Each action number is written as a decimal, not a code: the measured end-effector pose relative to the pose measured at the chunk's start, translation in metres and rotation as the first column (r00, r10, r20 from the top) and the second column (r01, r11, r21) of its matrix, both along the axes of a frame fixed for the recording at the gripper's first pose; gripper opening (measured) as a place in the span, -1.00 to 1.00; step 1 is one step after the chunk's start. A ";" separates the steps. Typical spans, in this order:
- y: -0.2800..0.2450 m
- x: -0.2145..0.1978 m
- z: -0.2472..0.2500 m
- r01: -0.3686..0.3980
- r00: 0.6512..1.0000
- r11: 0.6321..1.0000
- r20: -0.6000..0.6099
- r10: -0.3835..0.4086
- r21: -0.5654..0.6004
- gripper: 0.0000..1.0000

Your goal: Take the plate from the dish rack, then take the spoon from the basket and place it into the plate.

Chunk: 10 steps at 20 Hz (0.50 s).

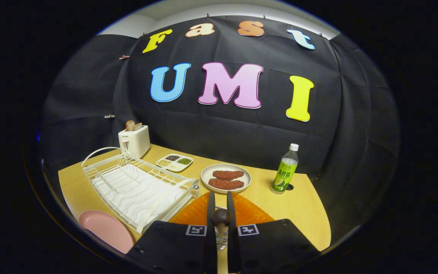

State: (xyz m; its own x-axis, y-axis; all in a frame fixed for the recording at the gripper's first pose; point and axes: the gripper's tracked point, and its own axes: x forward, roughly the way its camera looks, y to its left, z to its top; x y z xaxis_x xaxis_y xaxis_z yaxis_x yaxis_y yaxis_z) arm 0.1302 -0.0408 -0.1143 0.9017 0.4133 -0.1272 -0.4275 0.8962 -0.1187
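A toaster (134,140) with bread (133,125) in its slots stands at the back of the counter (302,205). Beside it sits a divided tray (174,162) of seeds, then a dish (226,178) holding two brown patties, and a green-labelled bottle (285,169) nearby.

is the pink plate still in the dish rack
No, the pink plate lies flat on the table beside the dish rack, while the gripper is shut on the spoon.
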 end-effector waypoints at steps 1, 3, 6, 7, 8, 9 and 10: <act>0.003 -0.004 0.011 0.004 1.000 1.000 0.009 -0.004 -0.007 -0.71; 0.008 -0.016 0.028 0.016 1.000 1.000 0.018 -0.016 -0.023 -0.71; 0.029 -0.046 0.050 0.018 1.000 1.000 0.003 -0.018 -0.004 -0.72; 0.040 -0.059 0.055 0.011 1.000 1.000 -0.006 -0.011 0.010 -0.71; 0.052 -0.071 0.056 0.003 1.000 1.000 -0.019 -0.002 0.024 -0.71; 0.066 -0.085 0.056 -0.008 0.999 0.999 -0.034 0.009 0.039 -0.72; 0.081 -0.098 0.052 -0.024 0.998 0.998 -0.049 0.026 0.050 -0.72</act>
